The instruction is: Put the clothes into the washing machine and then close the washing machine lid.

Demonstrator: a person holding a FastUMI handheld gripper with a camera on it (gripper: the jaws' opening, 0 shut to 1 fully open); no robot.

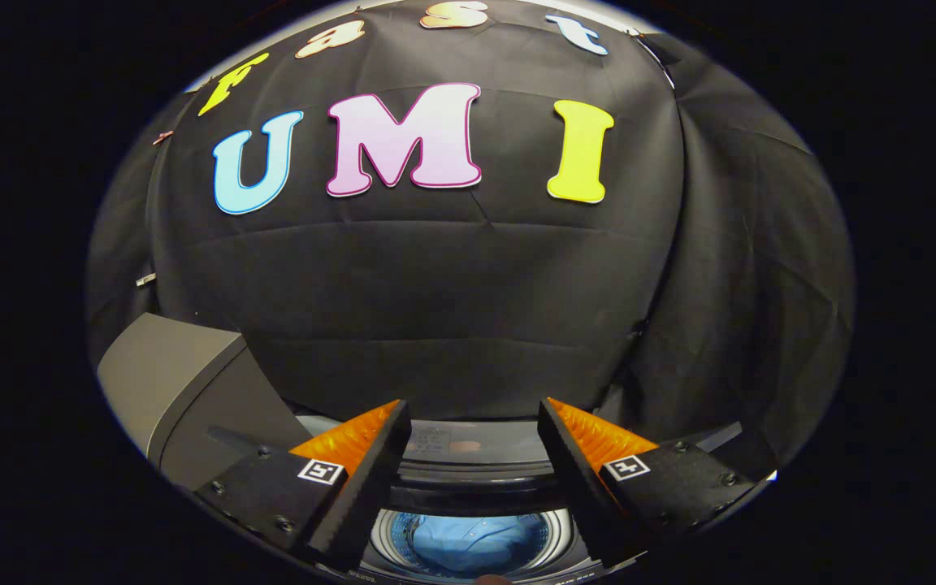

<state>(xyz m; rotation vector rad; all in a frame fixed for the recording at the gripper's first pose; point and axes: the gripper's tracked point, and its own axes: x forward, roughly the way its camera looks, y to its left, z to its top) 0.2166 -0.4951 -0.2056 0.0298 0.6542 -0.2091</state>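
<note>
Black cloth walled the booth, covering the upper and middle frame. At lower left stood the grey lid (161,382) of the washer (468,455), raised and tilted back. The washer's rear panel ran across the lower centre, with the round drum (391,543) open below it at the bottom of the frame. Blue clothes (476,543) lay inside the drum, seen between the fingers. The gripper (474,431) hung above the opening, its fingers spread wide and holding nothing. By my reading, the loading was done, at least for this garment; the lid was not yet closed.
</note>
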